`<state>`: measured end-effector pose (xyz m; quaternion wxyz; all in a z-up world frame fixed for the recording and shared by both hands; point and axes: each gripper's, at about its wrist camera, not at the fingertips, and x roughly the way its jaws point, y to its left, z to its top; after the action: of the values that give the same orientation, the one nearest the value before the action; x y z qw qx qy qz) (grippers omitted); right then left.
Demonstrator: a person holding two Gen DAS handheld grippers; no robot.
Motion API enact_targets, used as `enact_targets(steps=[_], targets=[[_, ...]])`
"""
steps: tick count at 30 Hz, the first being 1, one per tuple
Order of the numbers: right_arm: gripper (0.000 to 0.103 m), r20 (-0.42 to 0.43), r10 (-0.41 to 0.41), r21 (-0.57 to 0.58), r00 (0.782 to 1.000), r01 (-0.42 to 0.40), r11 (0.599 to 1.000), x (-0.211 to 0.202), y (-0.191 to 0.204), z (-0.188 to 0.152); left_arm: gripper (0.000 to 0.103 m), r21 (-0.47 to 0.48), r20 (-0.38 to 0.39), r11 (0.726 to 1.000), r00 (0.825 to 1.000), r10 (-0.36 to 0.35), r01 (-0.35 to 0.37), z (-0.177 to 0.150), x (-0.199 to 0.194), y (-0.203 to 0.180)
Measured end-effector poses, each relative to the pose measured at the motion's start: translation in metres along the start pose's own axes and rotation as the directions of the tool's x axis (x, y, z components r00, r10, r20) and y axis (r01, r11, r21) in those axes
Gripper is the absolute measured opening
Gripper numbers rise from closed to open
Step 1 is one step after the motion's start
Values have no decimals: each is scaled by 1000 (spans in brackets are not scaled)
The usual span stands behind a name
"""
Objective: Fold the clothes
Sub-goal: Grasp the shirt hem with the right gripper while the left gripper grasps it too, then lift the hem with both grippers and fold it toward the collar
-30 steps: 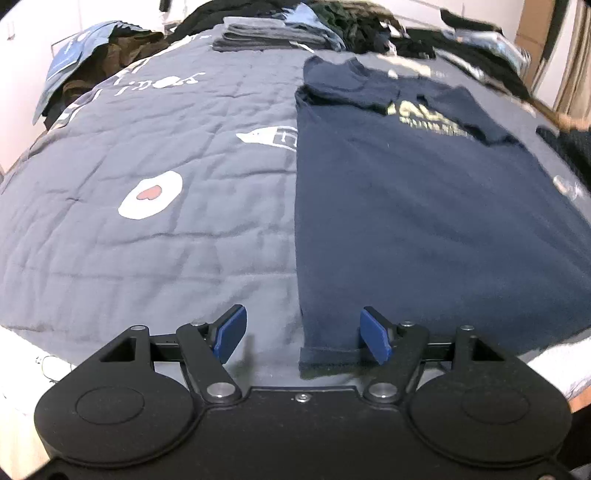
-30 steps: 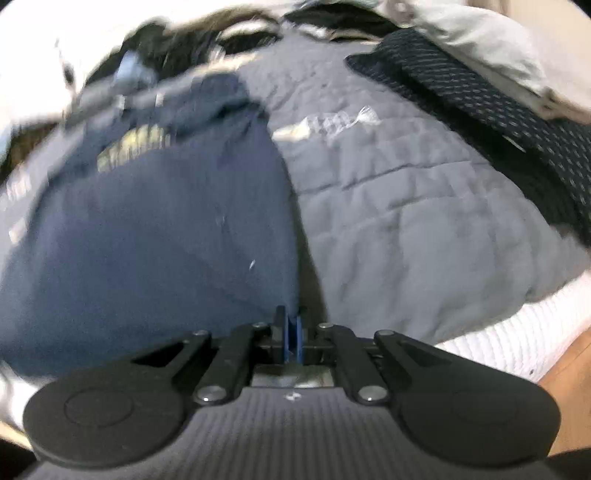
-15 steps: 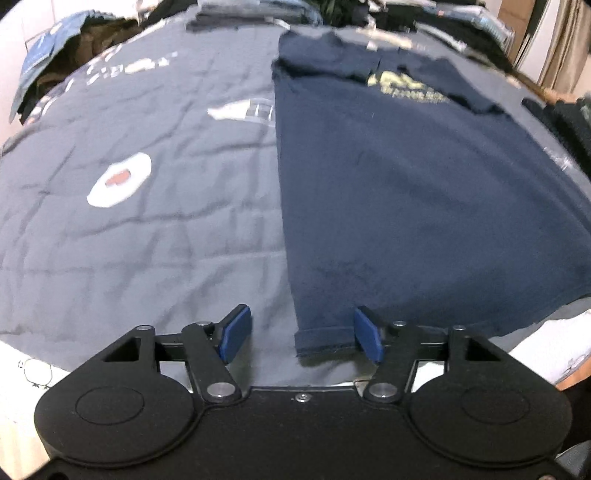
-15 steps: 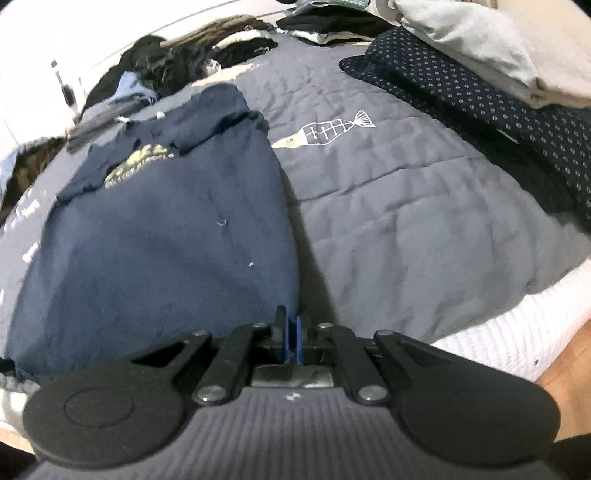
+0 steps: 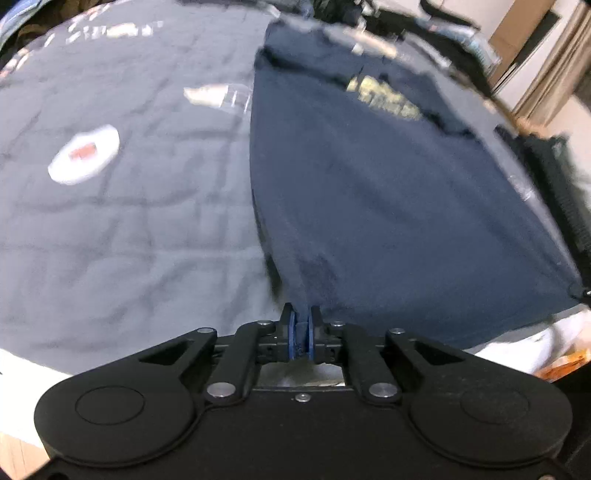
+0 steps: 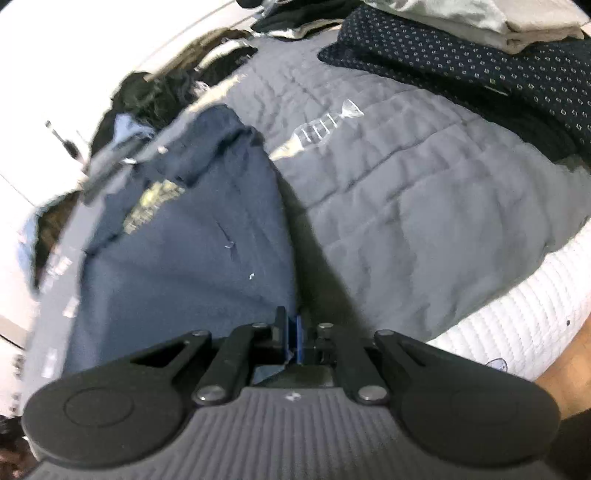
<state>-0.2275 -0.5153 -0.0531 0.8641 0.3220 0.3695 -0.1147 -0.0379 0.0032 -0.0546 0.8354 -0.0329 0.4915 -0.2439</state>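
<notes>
A navy T-shirt [image 5: 388,192] with a yellow chest print lies spread on the grey quilt, collar at the far end. My left gripper [image 5: 302,325] is shut on the shirt's near left hem corner, and the cloth rises into the blue pads. In the right wrist view the same T-shirt [image 6: 192,251] lies to the left. My right gripper [image 6: 291,338] is shut on its near right hem corner, lifted enough to cast a shadow on the quilt.
The grey quilt [image 5: 110,221] has white printed patches. Piles of dark clothes [image 5: 424,22] line the far edge. A dotted navy garment [image 6: 480,62] and folded beige cloth lie at the right. The white mattress edge [image 6: 517,295] is near.
My left gripper closed on the shirt's left hem corner, which had lain between its open fingers. Both views are now blurred with motion and the hem corners are lifted.
</notes>
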Motion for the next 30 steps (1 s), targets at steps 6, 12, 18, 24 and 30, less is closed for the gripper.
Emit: enact_targets(steps=[6, 12, 18, 24, 30], targets=[[3, -5, 27, -37, 1000, -27, 999, -30, 22, 11, 6, 136, 47, 990, 999, 23, -29, 16, -65, -19], [3, -87, 47, -110, 995, -56, 992, -59, 35, 4, 6, 225, -5, 974, 999, 41, -38, -3, -97, -28], [3, -131, 113, -130, 985, -130, 983, -103, 35, -6, 6, 240, -61, 971, 998, 21, -5, -42, -119, -27], [3, -126, 191, -62, 973, -200, 978, -109, 34, 5, 6, 190, -32, 982, 999, -15, 21, -34, -131, -21], [3, -84, 214, -78, 973, -221, 972, -66, 55, 61, 6, 166, 27, 986, 1000, 1, -6, 32, -104, -16]])
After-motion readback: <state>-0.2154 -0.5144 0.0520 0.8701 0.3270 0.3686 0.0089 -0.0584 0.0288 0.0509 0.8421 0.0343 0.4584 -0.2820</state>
